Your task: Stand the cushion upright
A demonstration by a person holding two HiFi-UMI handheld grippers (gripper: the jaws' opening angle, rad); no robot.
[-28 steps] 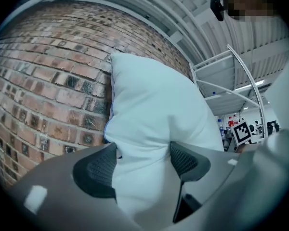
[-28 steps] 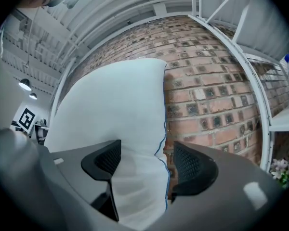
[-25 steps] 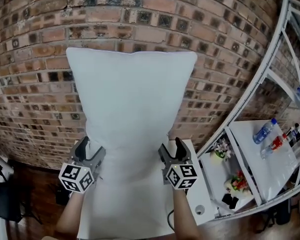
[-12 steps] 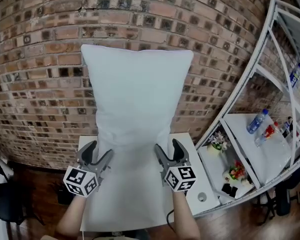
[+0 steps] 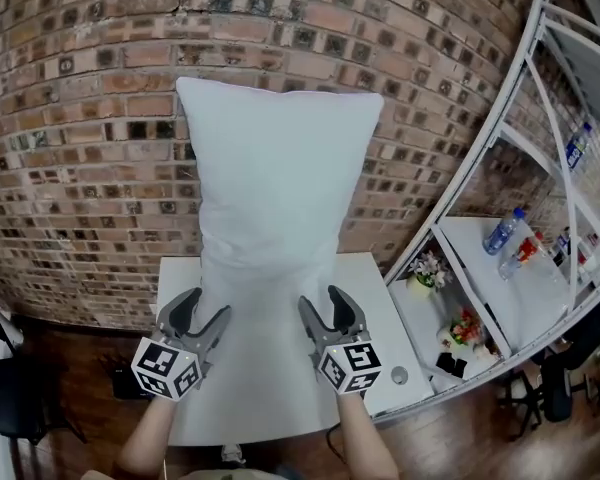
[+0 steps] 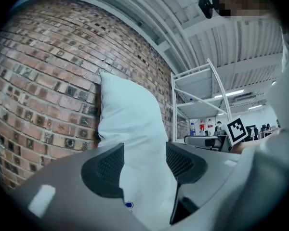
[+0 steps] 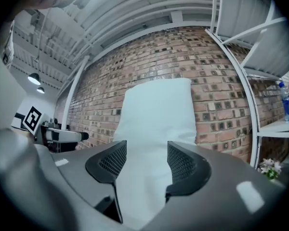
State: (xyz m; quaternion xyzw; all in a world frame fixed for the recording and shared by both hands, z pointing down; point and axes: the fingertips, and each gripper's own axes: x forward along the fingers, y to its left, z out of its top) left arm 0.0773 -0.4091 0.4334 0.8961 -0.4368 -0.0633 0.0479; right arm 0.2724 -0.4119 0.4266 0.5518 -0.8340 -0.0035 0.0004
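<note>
Two empty tools, left gripper (image 5: 202, 310) and right gripper (image 5: 322, 302), hover over the table (image 5: 368, 290) just short of the cushion (image 5: 275, 178), jaws fairly wide but closing on nothing, since it already stands upright, propped against the brick wall (image 5: 80, 118).

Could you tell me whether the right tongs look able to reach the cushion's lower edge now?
Probably yes: the right tongs, closing on nothing, point at the upright cushion over the white table, with nothing standing between.
</note>
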